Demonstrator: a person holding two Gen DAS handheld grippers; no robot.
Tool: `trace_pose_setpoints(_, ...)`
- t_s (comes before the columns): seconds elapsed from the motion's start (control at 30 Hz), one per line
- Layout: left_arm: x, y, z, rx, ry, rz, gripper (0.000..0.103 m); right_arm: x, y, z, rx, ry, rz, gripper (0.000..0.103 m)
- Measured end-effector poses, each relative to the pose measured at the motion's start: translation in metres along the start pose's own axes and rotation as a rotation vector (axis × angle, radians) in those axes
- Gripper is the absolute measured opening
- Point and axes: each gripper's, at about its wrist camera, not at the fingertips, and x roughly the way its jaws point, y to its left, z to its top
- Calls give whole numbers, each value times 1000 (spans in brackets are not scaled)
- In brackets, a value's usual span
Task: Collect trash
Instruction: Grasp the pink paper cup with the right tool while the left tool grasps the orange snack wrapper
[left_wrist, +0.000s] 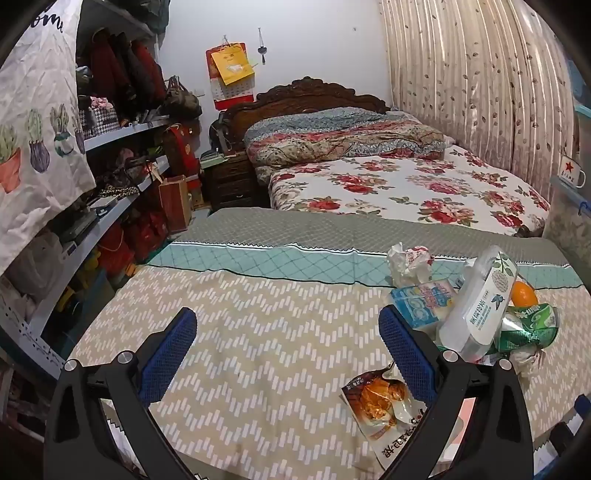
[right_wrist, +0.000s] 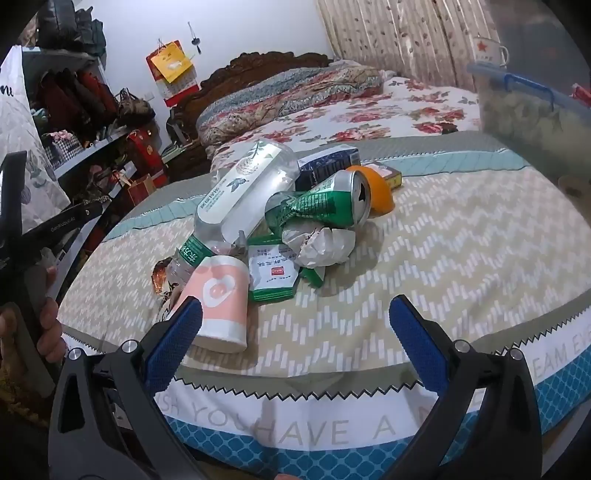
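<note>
A pile of trash lies on the zigzag-patterned cloth (right_wrist: 461, 251). It holds a clear plastic bottle (right_wrist: 251, 192), a crushed green can (right_wrist: 332, 203), an orange (right_wrist: 376, 192), crumpled paper (right_wrist: 325, 245), a green sachet (right_wrist: 271, 275) and a pink paper cup (right_wrist: 221, 295) on its side. My right gripper (right_wrist: 295, 310) is open just in front of the pile, its left finger beside the cup. My left gripper (left_wrist: 288, 321) is open over bare cloth, left of the bottle (left_wrist: 480, 306) and can (left_wrist: 528, 325). A snack wrapper (left_wrist: 384, 410) lies by its right finger.
A bed with a floral sheet (left_wrist: 406, 188) stands beyond the cloth. Crowded shelves (left_wrist: 122, 133) run along the left. A lidded plastic bin (right_wrist: 528, 107) with an enamel mug on it stands at the right. A hand (right_wrist: 48, 317) holds the left gripper's handle.
</note>
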Motion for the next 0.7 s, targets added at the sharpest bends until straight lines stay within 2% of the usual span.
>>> trace_pose_setpoints(0.07, 0, 3, 0, -29, 9, -20, 94, 2, -2, -2, 2, -13, 5, 100)
trace_pose_setpoints(0.27, 1, 7, 0, -36, 8, -33, 94, -8, -3, 0, 22, -30, 24, 100)
trace_pose_setpoints(0.37, -2, 14, 2, -40, -24, 0, 94, -43, 0, -9, 44, -193, 28, 100)
trace_pose_setpoints(0.43, 5, 23, -5, -50, -10, -9, 94, -61, -1, -13, 46, -274, 60, 100)
trace_pose_setpoints(0.47, 8, 25, -7, -56, 6, -15, 94, -61, 1, -15, 44, -268, 82, 100)
trace_pose_setpoints(0.6, 31, 32, -23, -75, 50, -56, 94, -34, 6, -15, 44, -100, 127, 100)
trace_pose_setpoints(0.7, 38, 29, -31, -30, 86, -91, 94, -26, -1, -17, 61, -90, 119, 100)
